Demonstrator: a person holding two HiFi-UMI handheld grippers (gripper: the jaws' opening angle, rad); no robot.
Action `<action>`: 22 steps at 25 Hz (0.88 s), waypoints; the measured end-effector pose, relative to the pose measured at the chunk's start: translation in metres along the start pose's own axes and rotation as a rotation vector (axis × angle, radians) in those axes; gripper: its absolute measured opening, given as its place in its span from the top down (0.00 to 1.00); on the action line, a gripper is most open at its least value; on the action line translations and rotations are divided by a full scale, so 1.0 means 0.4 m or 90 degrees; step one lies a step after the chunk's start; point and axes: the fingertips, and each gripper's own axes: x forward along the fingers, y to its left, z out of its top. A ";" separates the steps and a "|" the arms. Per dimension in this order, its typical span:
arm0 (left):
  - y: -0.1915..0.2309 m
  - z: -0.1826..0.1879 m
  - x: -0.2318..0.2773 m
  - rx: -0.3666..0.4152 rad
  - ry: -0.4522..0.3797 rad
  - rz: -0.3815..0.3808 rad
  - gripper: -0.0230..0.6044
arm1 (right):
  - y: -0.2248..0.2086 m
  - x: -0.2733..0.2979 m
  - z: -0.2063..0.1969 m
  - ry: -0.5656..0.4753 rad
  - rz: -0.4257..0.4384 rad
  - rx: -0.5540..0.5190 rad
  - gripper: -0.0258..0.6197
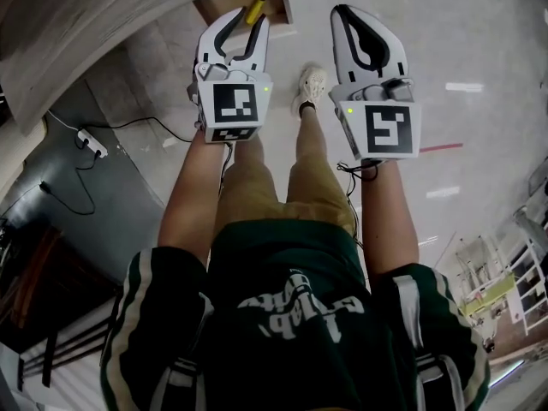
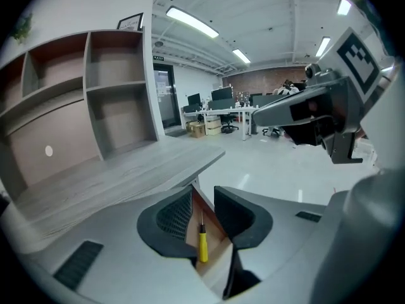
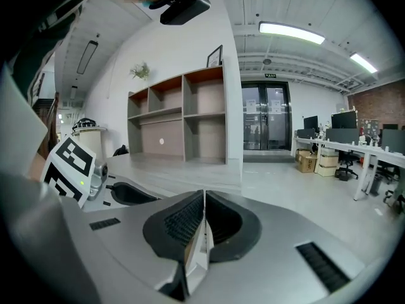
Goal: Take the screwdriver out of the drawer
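A yellow-handled screwdriver point(image 1: 255, 9) point(image 2: 202, 244) lies in an open wooden drawer point(image 1: 224, 5) point(image 2: 215, 242) under the edge of a grey desk top point(image 1: 86, 24) point(image 2: 126, 170). My left gripper point(image 1: 248, 22) point(image 2: 204, 198) hovers just above the drawer. Its jaws stand apart, and the screwdriver shows through the gap without touching the pads. My right gripper point(image 1: 344, 15) point(image 3: 204, 198) hangs beside it to the right over the floor. Its jaws are together and hold nothing.
A grey shelf unit point(image 2: 95, 100) point(image 3: 183, 119) stands on the desk against the wall. On the floor below lie a white power strip point(image 1: 90, 142) and cables. The person's legs and a shoe point(image 1: 310, 84) are under the grippers. Office desks point(image 2: 221, 114) stand far off.
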 end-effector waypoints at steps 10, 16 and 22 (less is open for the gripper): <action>-0.024 -0.098 0.118 -0.005 0.056 0.011 0.76 | -0.018 0.018 -0.075 0.007 0.005 0.021 0.91; -0.036 -0.161 0.180 -0.003 0.089 0.006 0.76 | -0.036 0.026 -0.088 0.001 -0.001 0.025 0.91; -0.021 -0.219 0.244 -0.013 0.124 0.023 0.76 | -0.049 0.040 -0.123 0.011 -0.005 0.030 0.91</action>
